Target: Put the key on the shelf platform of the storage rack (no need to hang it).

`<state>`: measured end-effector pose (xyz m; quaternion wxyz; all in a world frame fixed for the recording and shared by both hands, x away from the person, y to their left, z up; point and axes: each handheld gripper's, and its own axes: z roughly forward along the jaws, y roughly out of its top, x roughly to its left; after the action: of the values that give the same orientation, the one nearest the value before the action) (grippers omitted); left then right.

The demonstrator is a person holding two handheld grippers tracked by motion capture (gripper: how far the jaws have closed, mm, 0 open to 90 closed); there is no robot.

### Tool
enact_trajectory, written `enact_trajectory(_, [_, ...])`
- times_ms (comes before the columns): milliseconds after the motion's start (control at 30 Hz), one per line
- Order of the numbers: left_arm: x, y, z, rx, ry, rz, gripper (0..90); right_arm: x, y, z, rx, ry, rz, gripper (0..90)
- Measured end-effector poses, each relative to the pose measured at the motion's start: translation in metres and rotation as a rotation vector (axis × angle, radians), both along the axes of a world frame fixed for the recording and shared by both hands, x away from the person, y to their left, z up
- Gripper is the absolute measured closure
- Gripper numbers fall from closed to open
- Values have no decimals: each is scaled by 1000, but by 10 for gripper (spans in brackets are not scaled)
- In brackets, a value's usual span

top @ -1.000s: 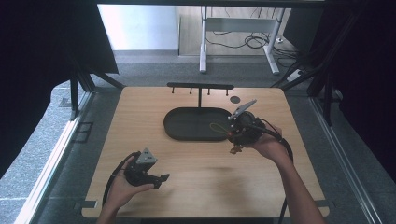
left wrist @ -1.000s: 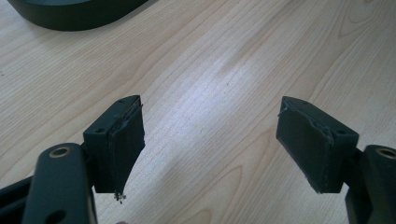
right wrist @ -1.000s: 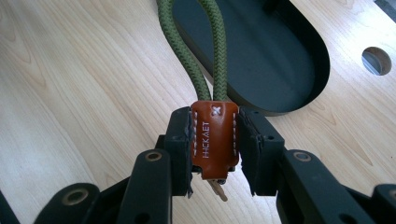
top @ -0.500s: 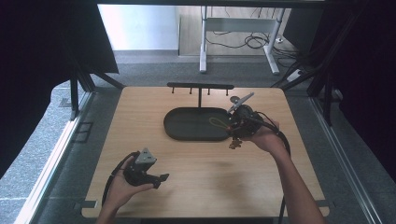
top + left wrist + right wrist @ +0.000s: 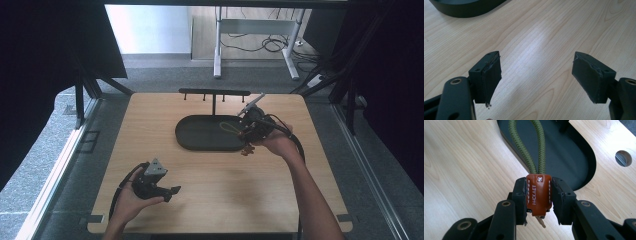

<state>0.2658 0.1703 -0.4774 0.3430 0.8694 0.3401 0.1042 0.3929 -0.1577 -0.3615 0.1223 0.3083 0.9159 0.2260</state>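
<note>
Right gripper [image 5: 248, 131] slides up-frame to the black tray's [image 5: 200, 145] right end — jaws pinching the leather key fob [image 5: 538, 195]; left gripper [image 5: 170, 192] low-left, jaws spread, empty.

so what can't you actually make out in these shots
- Key under the leather tab, right gripper view: mostly hidden by the tab and the jaws.
- Green cord loop, right gripper view: top cut off by the frame edge.
- Hooks on the black rack, high view: too small to count.
</note>
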Motion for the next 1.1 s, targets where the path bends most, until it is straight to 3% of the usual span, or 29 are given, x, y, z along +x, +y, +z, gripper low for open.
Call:
enact_trajectory(533, [0, 1, 1, -6, -4, -4, 242, 21, 17, -2, -4, 12, -7, 669])
enact_trajectory(1100, [0, 1, 1, -6, -5, -6, 242, 36, 20, -3, 1, 15, -30, 669])
